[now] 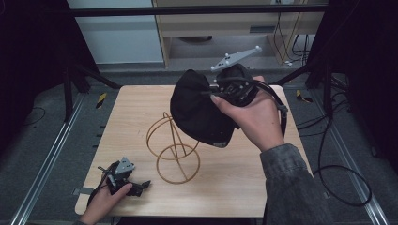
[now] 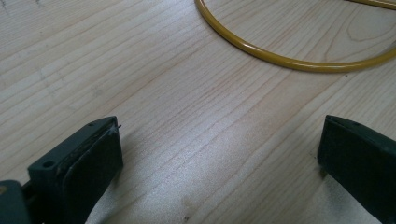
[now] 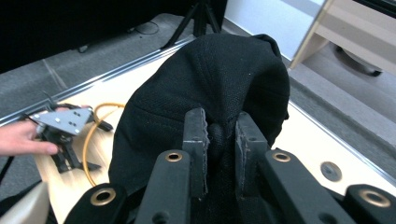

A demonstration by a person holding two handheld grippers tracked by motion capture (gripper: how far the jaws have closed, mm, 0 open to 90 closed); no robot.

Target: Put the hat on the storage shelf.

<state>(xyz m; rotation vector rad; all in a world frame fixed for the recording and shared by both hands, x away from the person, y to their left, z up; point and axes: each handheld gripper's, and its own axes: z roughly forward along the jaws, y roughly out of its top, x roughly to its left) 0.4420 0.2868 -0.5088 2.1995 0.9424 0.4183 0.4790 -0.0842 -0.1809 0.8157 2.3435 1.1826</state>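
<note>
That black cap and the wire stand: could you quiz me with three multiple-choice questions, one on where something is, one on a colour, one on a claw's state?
1. Where is the black cap?
A. flat on the table
B. held above the wire stand
C. on the floor

2. What colour is the wire stand?
A. yellow
B. red
C. blue

3. How is the left claw?
A. shut on the cap
B. shut on the stand
C. open

B: the right claw pinches it aloft.
A: its rings look yellow.
C: its jaws stand apart over bare table.
</note>
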